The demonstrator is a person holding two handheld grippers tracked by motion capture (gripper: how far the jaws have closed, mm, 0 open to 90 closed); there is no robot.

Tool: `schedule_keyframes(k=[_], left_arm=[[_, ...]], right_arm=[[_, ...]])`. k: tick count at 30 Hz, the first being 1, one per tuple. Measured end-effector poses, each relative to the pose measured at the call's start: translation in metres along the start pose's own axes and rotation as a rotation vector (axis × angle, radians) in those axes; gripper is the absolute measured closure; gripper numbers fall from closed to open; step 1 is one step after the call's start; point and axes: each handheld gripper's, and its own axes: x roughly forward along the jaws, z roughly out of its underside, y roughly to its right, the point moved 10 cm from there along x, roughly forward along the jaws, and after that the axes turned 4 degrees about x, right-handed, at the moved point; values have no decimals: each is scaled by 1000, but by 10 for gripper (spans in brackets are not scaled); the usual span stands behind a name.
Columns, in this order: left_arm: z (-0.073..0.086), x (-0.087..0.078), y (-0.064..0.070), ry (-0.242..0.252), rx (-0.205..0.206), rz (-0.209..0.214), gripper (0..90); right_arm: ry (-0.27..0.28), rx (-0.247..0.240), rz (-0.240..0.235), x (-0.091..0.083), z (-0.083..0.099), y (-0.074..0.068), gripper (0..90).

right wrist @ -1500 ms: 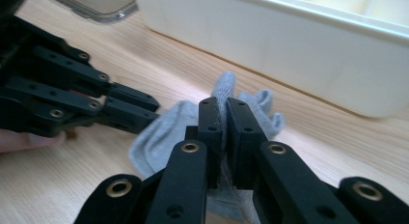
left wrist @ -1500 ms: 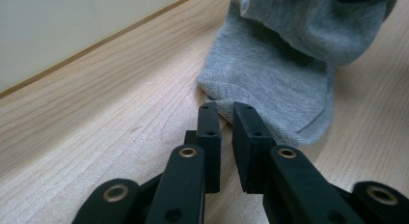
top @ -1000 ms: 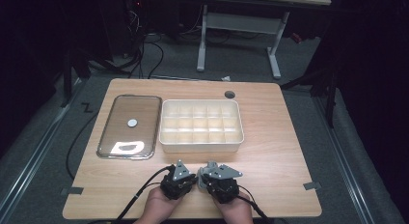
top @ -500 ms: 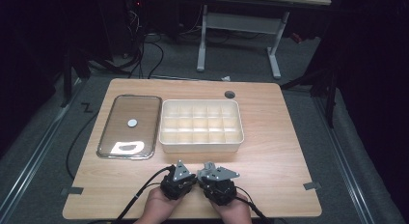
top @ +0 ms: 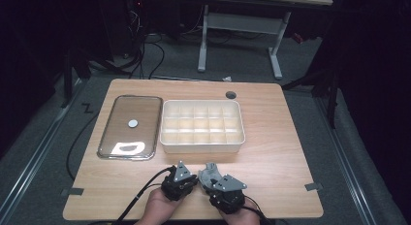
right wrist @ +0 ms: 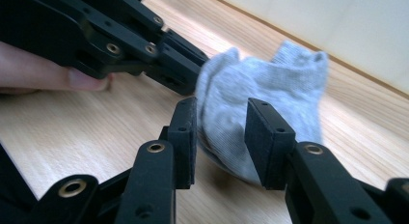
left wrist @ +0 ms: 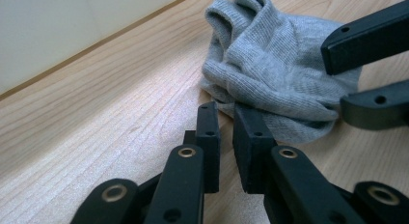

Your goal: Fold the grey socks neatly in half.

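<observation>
Grey sock (right wrist: pixel 260 108) lies between the right tool's (right wrist: pixel 222 132) parted jaws.

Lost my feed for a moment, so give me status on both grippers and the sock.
Left gripper nearly shut at sock's edge, nothing held. Right gripper open, jaws straddling grey sock. Sock crumpled on table, near divided tray. Nothing in the way.

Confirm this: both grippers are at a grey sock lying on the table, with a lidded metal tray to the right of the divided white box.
Not quite. In the high view the metal tray lies to the left of the divided white box, not the right. The rest holds: the left gripper and right gripper are at the grey sock.
</observation>
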Motion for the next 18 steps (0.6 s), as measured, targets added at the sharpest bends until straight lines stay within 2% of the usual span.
schedule_keyframes(k=[3, 4, 9, 11, 13, 14, 18], left_arm=[[0, 0, 0, 0, 1, 1, 807], [0, 0, 0, 0, 1, 1, 805], [0, 0, 0, 0, 2, 2, 805], [0, 0, 0, 0, 2, 2, 803], [0, 0, 1, 1, 3, 5, 797], [0, 0, 1, 1, 4, 5, 795], [0, 0, 1, 1, 5, 7, 795]], right_arm=[[42, 18, -15, -8, -4, 2, 660], [41, 20, -12, -10, -4, 3, 660], [-18, 30, -22, 2, 4, 7, 657], [-45, 34, -25, 7, 8, 8, 705], [-48, 33, -30, 8, 8, 8, 832], [-43, 41, -33, 6, 6, 9, 864], [-18, 52, -42, 0, -2, 8, 871]])
